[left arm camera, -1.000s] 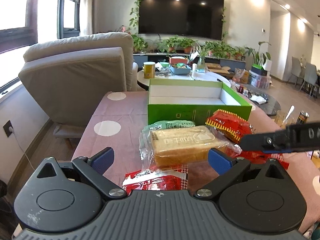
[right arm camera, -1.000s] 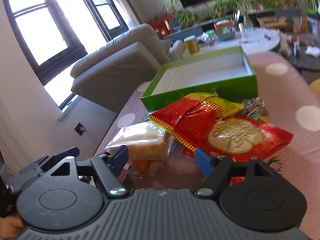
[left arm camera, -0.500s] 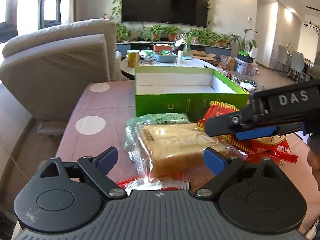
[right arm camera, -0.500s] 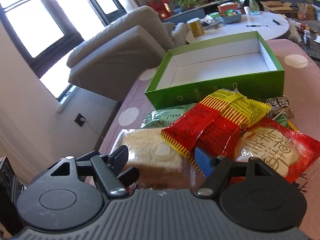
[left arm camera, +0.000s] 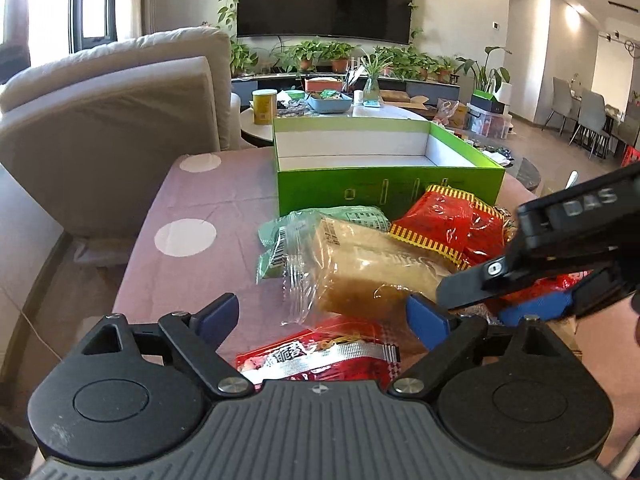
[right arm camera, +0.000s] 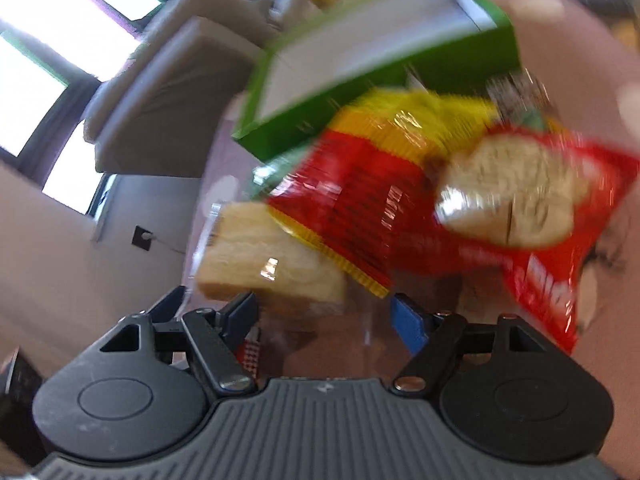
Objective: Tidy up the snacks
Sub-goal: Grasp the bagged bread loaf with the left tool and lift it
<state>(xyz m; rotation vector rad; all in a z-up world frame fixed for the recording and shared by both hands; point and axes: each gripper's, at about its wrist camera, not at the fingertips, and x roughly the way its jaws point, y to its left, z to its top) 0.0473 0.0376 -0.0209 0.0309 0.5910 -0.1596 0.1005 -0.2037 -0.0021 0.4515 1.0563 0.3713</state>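
Observation:
A green box with a white inside stands open on the pink dotted tablecloth. In front of it lies a heap of snacks: bread in clear wrap, a green packet, a red-and-yellow packet and a red packet. My left gripper is open, low over the red packet, just short of the bread's near end. My right gripper reaches in from the right at the bread's right end. In the blurred right wrist view the right gripper is open just short of the bread, with clear wrap between its fingers.
A red bag with a round cake lies right of the pile. A beige armchair stands left of the table. Behind the box is a white round table with a yellow cup and clutter. Bare cloth lies left of the snacks.
My left gripper dropped closer to the bread and its jaws narrowed a little. My right gripper swung in from the right, rolled, and came down near the bread's end.

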